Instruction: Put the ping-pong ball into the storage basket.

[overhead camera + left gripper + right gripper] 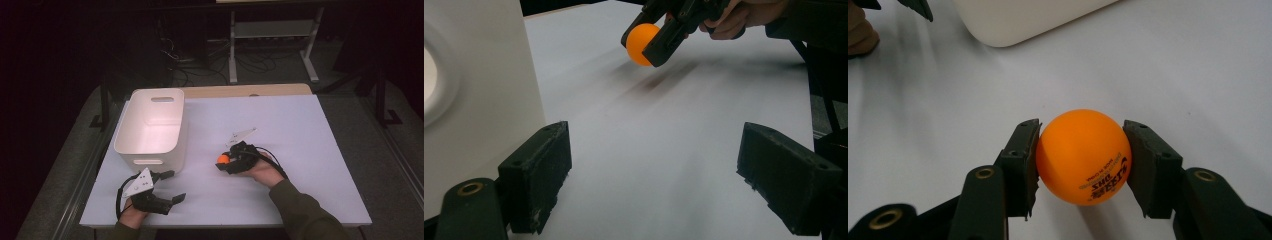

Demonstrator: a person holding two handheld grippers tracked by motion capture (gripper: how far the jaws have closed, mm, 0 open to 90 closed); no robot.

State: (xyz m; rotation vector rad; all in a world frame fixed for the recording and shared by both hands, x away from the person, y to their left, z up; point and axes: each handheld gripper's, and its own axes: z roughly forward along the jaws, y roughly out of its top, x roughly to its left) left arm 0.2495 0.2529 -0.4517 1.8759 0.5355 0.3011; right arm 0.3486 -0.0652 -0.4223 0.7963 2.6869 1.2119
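An orange table tennis ball (pixel 1083 156) is clamped between the two black jaws of the right gripper (pixel 1082 157), one jaw pressing on each side. Black printing on the ball's lower face appears upside down in the right gripper view; the large letters read "DHS", with a smaller line under them that seems to say "MADE IN CHINA", though it is too small to be sure.

From the high view, the ball (pixel 223 159) sits at the tip of the right gripper (pixel 225 161), near the middle of a white table (pixel 300 150), just above or on the surface; which of the two cannot be told. The person's right hand (pixel 265 172) wraps the gripper's body, with a dark green sleeve (pixel 305 212) behind it and a black cable (pixel 270 155) looping over the hand.

A white plastic storage bin (pixel 152 127) with cut-out handles stands on the left part of the table, upright. What shows of its inside holds nothing. It lies well to the left of the ball.

The left gripper (pixel 172 186) rests near the front left edge, just in front of the bin, held by the left hand (pixel 132 212). Its jaws stand wide apart with nothing between them. In the left gripper view the bin's white wall (pixel 479 100) stands close beside one jaw, and the ball (pixel 642 44) shows farther off in the other gripper.

Beyond the table, a white metal stand (pixel 272 35) and tangled cables (pixel 200 62) lie on a dark floor.
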